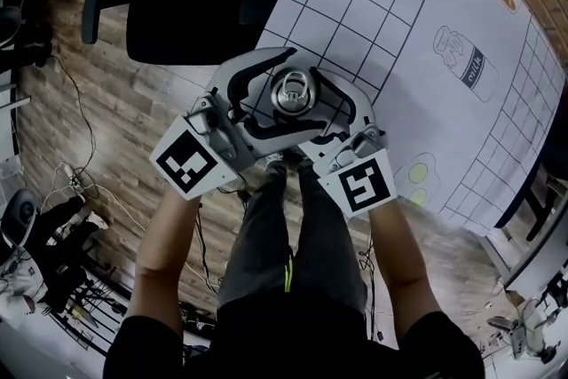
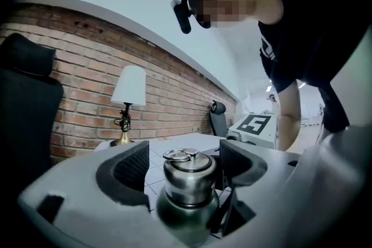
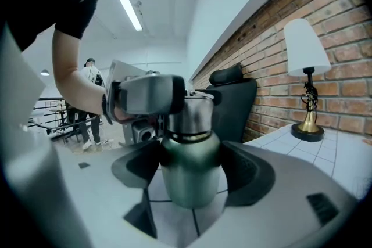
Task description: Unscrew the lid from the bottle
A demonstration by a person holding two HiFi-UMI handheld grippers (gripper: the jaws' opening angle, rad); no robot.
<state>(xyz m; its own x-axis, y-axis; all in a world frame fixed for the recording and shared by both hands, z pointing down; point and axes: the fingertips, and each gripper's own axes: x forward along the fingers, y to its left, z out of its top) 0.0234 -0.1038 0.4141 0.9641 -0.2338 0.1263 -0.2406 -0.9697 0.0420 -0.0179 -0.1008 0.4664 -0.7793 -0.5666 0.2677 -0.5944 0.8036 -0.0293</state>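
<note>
Right gripper (image 3: 192, 170) holding bottle (image 3: 189, 145), mat (image 1: 417, 115) reading "milk"

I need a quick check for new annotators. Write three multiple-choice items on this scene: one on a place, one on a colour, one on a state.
1. Where does the white-shaded brass lamp stand?
A. on the floor
B. on the gridded white table by the brick wall
C. on a shelf

2. What colour is the body of the metal bottle under the silver steel lid?
A. red
B. dark green
C. yellow

3. How do the jaws of the left hand-held gripper stand?
A. shut on the lid
B. shut on the lamp
C. apart, flanking the lid

Answers:
1 B: its base rests on the grid in front of the bricks.
2 B: the right gripper view shows a dark green body.
3 C: gaps show beside the lid.
</note>
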